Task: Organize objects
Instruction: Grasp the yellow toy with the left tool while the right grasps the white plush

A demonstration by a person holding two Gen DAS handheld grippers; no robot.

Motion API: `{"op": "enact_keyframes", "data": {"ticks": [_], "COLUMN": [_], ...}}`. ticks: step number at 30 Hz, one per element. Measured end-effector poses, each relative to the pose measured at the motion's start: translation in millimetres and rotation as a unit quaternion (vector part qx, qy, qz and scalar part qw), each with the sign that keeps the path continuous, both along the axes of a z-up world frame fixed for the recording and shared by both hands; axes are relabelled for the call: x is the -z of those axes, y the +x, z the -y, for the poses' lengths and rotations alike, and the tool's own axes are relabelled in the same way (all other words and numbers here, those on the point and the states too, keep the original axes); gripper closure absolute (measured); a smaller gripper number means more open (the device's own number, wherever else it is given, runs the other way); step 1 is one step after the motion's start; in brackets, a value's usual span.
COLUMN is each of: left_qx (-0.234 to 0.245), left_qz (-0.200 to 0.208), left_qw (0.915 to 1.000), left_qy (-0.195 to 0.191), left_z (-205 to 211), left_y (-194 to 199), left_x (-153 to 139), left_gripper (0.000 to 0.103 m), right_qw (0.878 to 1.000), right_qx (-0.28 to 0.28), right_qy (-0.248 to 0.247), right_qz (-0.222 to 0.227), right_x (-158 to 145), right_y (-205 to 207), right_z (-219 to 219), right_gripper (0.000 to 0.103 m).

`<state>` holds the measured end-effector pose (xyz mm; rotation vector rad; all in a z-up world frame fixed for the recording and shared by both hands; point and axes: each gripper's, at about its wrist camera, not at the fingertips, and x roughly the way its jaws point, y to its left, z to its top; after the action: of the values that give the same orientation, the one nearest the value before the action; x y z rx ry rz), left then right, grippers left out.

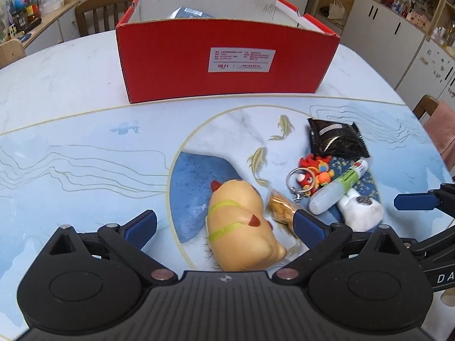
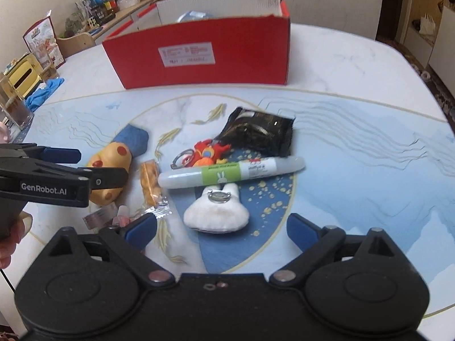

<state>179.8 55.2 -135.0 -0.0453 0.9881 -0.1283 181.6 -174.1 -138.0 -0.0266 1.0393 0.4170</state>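
Observation:
A red cardboard box [image 1: 224, 65] stands open at the far side of the table, also in the right wrist view [image 2: 204, 56]. My left gripper [image 1: 224, 228] is open, its fingers either side of a yellow squishy toy [image 1: 241, 227] lying on the table. My right gripper [image 2: 221, 228] is open just in front of a white plush rabbit [image 2: 216, 213]. Beyond it lie a white tube with a green label [image 2: 230, 172], a red-orange keychain figure [image 2: 207, 153], a black snack packet [image 2: 258, 135] and a small bag of orange snacks [image 2: 150, 183].
The table [image 1: 71, 147] has a pale blue patterned top. A drinking glass [image 2: 14, 105], a blue cloth [image 2: 42, 92] and a gold box [image 2: 22, 74] stand at its left edge. Wooden chairs [image 1: 96, 11] stand behind. Small wrappers [image 2: 105, 216] lie near my right gripper's left finger.

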Motion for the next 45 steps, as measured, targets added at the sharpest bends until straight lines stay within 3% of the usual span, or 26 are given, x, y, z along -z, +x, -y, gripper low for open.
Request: {"op": "enact_keyframes", "data": {"ticks": [9,14,20,26,45], "left_qx": [0.011,0.014,0.027,0.037,0.044], "left_qz": [0.005,0.005,0.012,0.014,-0.001], "left_qw": [0.9999,0.9999,0.9995,0.9991,0.9986], "left_qy": [-0.003,-0.006,-0.012,-0.015,-0.028], "left_z": [0,0,3,8,12], "left_y": [1,1,-3,-6,-20], "left_x": [6,5,0,-6,-46], "left_gripper": [0.004,0.031,0.054,0.056,0.057], "right_qw": [1.000,1.000,1.000,1.000,0.999], "right_qx": [-0.005,-0.006,-0.008,-0.001,-0.011], "right_qy": [-0.008,-0.015,-0.015,-0.010,0.025], "right_qz": [-0.013,-0.012,-0.009,-0.005,0.020], "right_x": [11,13,11,11,-37], "right_y": [4,5,5,3,-21], "right_z": [-10,-13,-15,-10,3], "right_gripper": [0.023,0.031,0.045,0.052,0.053]}}
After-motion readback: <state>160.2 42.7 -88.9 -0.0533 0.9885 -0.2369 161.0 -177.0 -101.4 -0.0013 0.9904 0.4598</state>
